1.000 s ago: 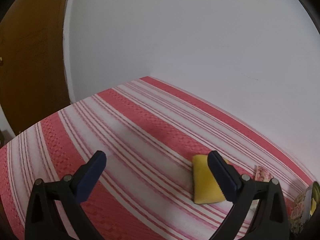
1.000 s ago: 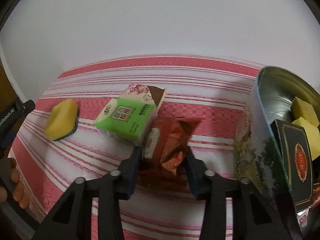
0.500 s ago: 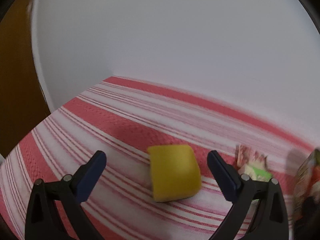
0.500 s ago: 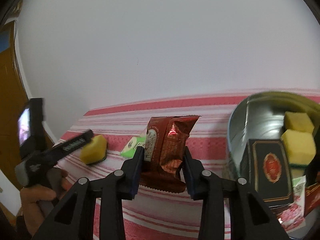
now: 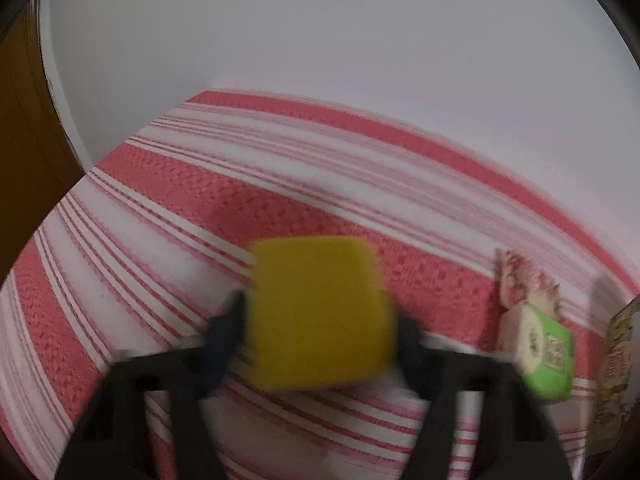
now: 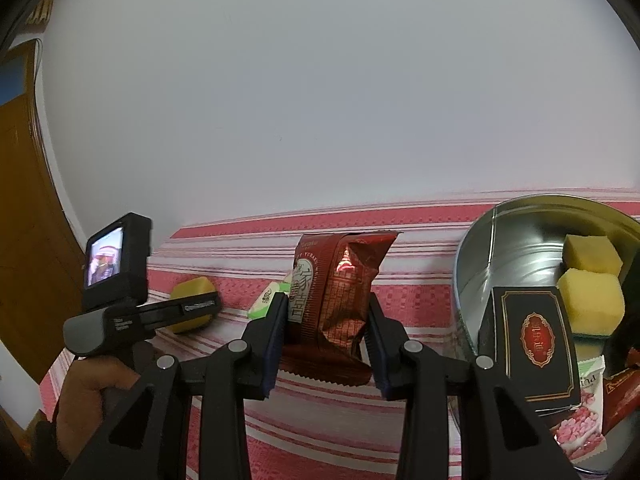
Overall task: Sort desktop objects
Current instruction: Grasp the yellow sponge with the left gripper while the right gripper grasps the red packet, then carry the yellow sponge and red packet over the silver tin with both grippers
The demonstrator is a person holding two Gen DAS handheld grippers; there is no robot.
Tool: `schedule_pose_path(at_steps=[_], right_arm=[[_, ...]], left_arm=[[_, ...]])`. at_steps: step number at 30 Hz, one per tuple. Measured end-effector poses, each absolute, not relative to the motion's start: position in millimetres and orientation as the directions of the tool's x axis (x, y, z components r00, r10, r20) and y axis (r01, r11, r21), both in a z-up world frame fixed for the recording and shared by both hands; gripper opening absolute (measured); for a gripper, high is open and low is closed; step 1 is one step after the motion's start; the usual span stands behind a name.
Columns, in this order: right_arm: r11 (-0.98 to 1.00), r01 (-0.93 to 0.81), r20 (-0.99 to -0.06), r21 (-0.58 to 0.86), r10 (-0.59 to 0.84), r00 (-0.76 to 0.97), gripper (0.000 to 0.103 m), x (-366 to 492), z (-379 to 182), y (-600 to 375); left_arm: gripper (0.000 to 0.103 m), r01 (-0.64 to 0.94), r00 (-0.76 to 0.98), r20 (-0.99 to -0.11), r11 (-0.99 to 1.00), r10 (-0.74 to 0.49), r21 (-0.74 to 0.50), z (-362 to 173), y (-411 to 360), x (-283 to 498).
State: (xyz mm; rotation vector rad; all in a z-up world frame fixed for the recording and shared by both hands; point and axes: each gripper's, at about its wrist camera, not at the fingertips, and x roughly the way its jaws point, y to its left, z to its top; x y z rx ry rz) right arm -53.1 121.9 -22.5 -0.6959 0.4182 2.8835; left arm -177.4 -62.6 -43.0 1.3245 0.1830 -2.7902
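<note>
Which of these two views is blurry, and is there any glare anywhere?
Left wrist view: motion-smeared, the yellow sponge and closing jaws soft-edged. Right wrist view: sharp; glare patches on the red snack packet and inside the metal tin; fisheye bends both.

Left view blur: we see the yellow sponge (image 5: 318,312) smeared between the closing jaws of the left gripper (image 5: 320,332), so pad contact cannot be told.
Green packet (image 5: 546,360): its print, right of that gripper, is too blurred to read.
Tin (image 6: 520,248): cut off by the right edge.
Red snack packet (image 6: 336,304): our right gripper (image 6: 326,340) hides its sides.
Pink bag (image 6: 580,424): partly hidden behind the dark box (image 6: 536,344).
</note>
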Motion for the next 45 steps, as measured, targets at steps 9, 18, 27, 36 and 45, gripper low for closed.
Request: schedule_pose_path(at_steps=[9,18,27,36,45], right_arm=[[-0.965,-0.226,-0.378,0.132,0.162,-0.912,0.040,-47,-12,114],[-0.961,-0.277,-0.279,-0.001,0.267,-0.923,0.040,-48,-7,98],[-0.954,-0.300,-0.274,-0.004,0.289,-0.917,0.040,-40,-11,103],[-0.952,-0.306,-0.266,-0.013,0.298,-0.917,0.040,-34,-15,113],[-0.945,-0.327,-0.250,-0.008,0.318,-0.914,0.040,-10,-17,117]], left_arm=[[0.055,0.055,-0.814,-0.576,-0.978,0.071,-0.199,-10,-67,-128],[0.055,-0.003,-0.915,-0.401,-0.996,0.041,-0.094,7,-28,-83],[0.055,0.020,-0.934,-0.356,-0.997,0.006,-0.069,14,-34,-66],[0.055,0.003,-0.943,-0.333,-0.999,0.012,-0.046,11,-35,-64],[0.055,-0.036,-0.945,-0.322,-0.999,0.047,-0.039,13,-17,-46]])
